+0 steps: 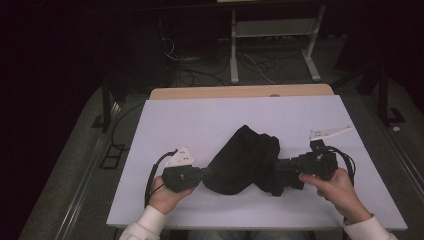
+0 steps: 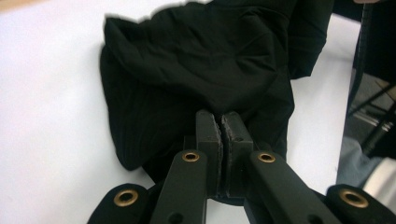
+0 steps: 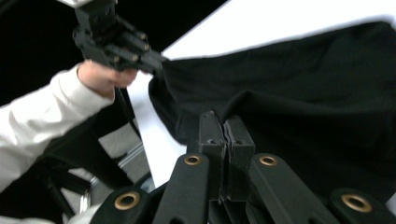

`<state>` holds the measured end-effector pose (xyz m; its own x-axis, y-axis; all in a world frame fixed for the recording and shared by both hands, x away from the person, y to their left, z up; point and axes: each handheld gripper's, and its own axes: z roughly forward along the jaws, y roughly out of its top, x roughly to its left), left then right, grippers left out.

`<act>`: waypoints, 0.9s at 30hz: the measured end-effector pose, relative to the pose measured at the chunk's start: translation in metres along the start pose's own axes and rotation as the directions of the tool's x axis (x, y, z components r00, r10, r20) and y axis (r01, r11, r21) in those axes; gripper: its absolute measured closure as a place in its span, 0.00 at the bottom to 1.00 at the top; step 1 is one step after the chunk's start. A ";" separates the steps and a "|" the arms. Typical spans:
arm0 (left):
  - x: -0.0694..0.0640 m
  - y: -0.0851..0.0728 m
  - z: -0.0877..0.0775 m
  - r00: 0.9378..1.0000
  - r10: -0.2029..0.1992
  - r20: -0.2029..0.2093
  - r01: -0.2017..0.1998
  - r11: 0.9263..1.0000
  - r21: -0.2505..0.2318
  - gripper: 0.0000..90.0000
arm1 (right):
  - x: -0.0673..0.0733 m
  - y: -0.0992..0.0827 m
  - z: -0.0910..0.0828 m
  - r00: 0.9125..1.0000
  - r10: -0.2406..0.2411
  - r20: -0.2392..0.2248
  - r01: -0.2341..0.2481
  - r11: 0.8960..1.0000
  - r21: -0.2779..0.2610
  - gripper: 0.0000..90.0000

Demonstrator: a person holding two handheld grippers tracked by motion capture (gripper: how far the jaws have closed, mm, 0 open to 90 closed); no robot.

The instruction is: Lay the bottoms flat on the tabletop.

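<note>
A black cloth (image 1: 243, 159) lies bunched in the middle of the white table (image 1: 215, 112). My left gripper (image 1: 200, 176) pinches the cloth's left edge; in the left gripper view its jaws are pressed together on a fold of the cloth (image 2: 201, 74). My right gripper (image 1: 278, 172) grips the cloth's right edge, and its jaws meet on the dark fabric (image 3: 299, 93) in the right gripper view. The other hand with the left gripper (image 3: 156, 63) shows far off at the upper left there, holding the cloth's corner.
The white table top has a wooden strip (image 1: 240, 91) along its far edge. Beyond it stand a metal frame (image 1: 272, 45) and floor cables (image 1: 195, 70) in the dark. A metal rail (image 1: 87, 175) runs beside the table's left side.
</note>
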<state>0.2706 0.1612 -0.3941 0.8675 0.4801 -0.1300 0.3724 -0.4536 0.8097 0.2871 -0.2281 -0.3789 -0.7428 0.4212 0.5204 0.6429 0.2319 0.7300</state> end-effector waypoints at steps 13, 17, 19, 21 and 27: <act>-0.001 -0.027 0.017 0.998 -0.015 0.063 0.002 0.980 0.201 0.95 | -0.012 -0.058 0.043 0.997 0.083 -0.008 -0.077 0.956 0.283 0.96; 0.002 -0.022 0.017 0.998 -0.011 0.067 -0.002 0.980 0.198 0.90 | -0.012 -0.063 0.050 0.995 0.094 -0.019 -0.083 0.942 0.326 0.96; 0.006 -0.017 0.017 0.998 -0.012 0.060 0.001 0.983 0.185 0.84 | -0.011 -0.065 0.052 0.995 0.101 -0.024 -0.086 0.936 0.342 0.96; 0.008 -0.014 0.017 0.999 -0.007 0.045 -0.001 0.984 0.176 0.75 | -0.011 -0.066 0.052 0.994 0.104 -0.026 -0.089 0.934 0.346 0.96; 0.030 0.023 0.031 1.000 -0.015 -0.010 0.016 0.996 0.085 0.58 | -0.010 -0.070 0.048 0.993 0.111 -0.047 -0.087 0.929 0.359 0.96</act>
<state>0.3154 0.1421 -0.3972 0.8586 0.4941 -0.1367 0.4126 -0.5078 0.7562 0.2589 -0.2061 -0.4566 -0.6748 0.4027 0.6185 0.7292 0.4933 0.4744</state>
